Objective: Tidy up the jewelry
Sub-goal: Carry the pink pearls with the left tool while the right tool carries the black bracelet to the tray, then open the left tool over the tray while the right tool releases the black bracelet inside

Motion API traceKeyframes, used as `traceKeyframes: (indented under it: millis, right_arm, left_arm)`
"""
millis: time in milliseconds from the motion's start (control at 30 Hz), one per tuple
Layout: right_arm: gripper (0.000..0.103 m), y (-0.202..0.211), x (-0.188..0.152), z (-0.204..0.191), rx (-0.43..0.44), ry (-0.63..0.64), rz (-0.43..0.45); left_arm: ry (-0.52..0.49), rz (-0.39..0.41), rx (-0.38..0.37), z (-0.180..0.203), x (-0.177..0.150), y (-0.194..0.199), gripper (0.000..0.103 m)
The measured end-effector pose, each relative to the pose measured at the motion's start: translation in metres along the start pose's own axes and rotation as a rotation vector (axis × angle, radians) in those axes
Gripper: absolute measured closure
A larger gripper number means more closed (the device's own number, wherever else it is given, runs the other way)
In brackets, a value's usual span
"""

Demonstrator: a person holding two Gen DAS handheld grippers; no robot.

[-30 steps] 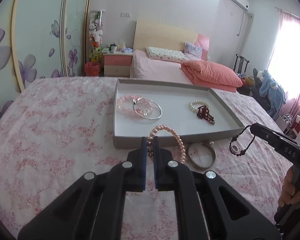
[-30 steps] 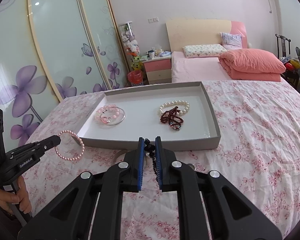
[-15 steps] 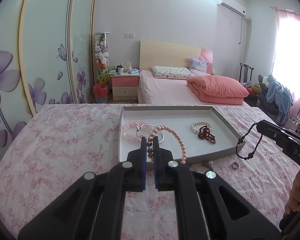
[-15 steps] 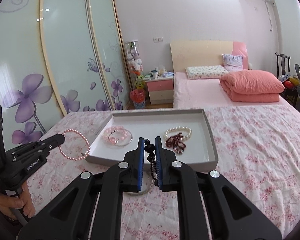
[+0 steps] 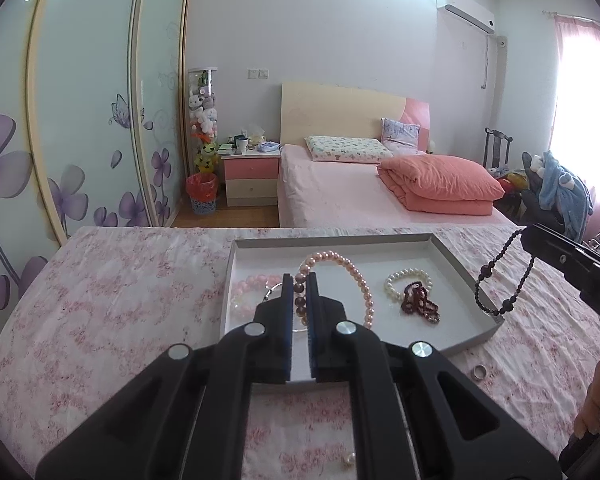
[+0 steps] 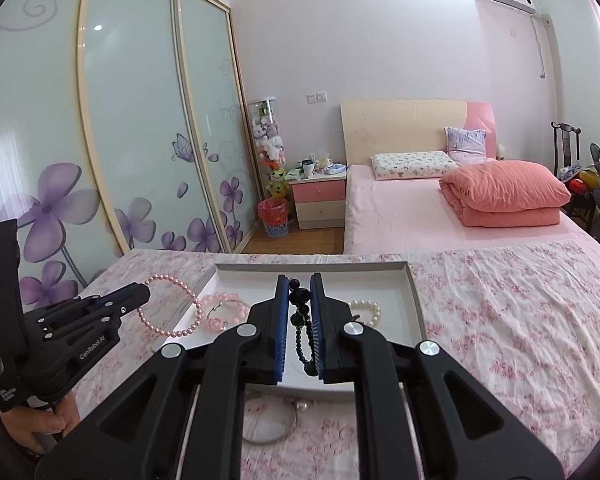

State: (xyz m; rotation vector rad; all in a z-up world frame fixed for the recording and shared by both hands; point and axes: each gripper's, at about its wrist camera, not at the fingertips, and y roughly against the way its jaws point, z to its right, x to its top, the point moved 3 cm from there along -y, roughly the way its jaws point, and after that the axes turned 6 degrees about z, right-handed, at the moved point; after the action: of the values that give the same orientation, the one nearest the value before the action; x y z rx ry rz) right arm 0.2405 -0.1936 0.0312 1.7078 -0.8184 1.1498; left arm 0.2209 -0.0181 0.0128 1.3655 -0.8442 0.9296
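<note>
Now clamped: left gripper (image 5: 299, 286) on pink pearl bracelet (image 5: 342, 276), right gripper (image 6: 300, 294) on black bead strand (image 6: 302, 320). Hung above tray (image 5: 466, 268), tray lying at twelve o'clock of both (left nearer its middle). Lifted higher than a second earlier; ring (image 5: 479, 372) and bangle (image 6: 274, 426) left on bedspread.

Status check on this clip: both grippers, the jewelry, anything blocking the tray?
Left gripper shut on pink pearl bracelet. Right gripper shut on black bead bracelet. Both hang near the tray; no obstruction seen.
</note>
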Motion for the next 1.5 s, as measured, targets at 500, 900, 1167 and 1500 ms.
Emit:
traceKeyframes:
  millis: [500,900,1167,1500]
  right_arm:
    - [0.091,-0.086,-0.024,0.033,-0.03,-0.115,-0.148]
    - [0.069,-0.091,-0.038,0.059,-0.103,-0.167,-0.194]
    - [0.069,-0.084,-0.038,0.059,-0.107,-0.16,-0.195]
    - [0.069,-0.046,-0.06,0.055,-0.122,-0.1,-0.262]
  left_arm:
    - [0.024,-0.095,-0.002,-0.004,-0.004,-0.078,0.096]
    - [0.069,-0.157,0.001,-0.011,-0.016,-0.119,0.075]
    - [0.075,-0.154,0.023,-0.023,-0.017,-0.107,0.069]
    - [0.024,-0.157,0.007,-0.03,-0.037,-0.058,0.056]
